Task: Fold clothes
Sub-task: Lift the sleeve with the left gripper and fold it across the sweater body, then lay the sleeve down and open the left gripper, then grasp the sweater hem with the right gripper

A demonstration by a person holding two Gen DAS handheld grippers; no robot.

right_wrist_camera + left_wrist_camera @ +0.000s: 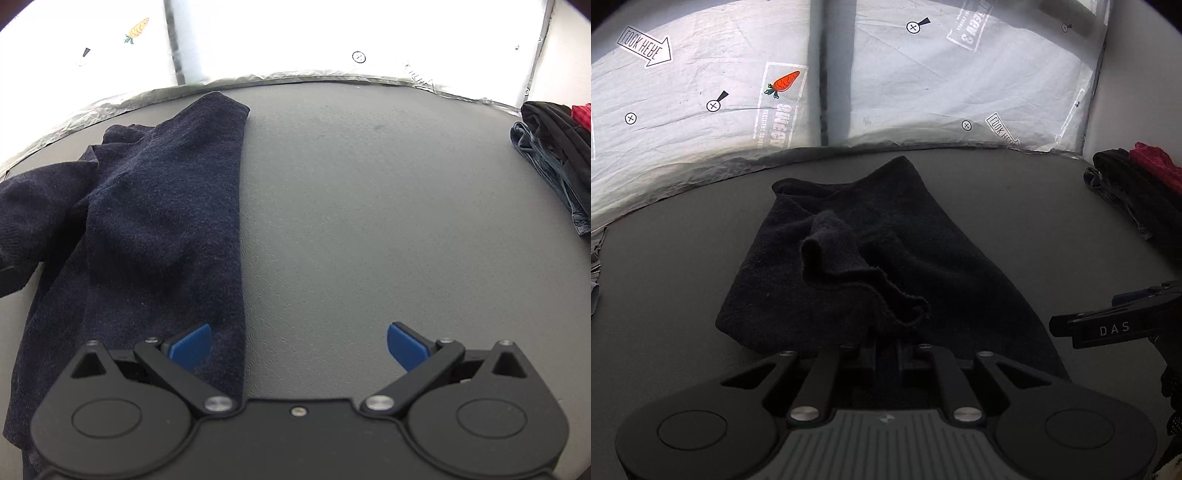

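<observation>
- The sweater [886, 258], a dark knit, lies partly folded on the grey table [683, 277], about mid-table and just short of the far edge.
- In the left wrist view a loose flap of the sweater, with a wavy hem, is rumpled on top of the flat body and runs down toward the left gripper [886, 354].
- The left gripper sits at the sweater's near edge, its fingers drawn close together with the hem of the flap between them; whether the pads still pinch the cloth cannot be told.
- In the right wrist view the sweater's straight folded edge runs from the far table edge toward the camera, and a bunched part spreads off to the sweater's left.
- The right gripper [298, 345] hovers at the sweater's near right edge, jaws spread wide and holding nothing; one blue pad [190, 345] is over the sweater, the other over bare table.
- A pile of clothes [554, 155], black, blue and red, lies well apart to the sweater's right, at the table's edge.
- Behind the sweater, beyond the table, hangs a white printed sheet [701, 92] with a carrot [785, 83] picture.
</observation>
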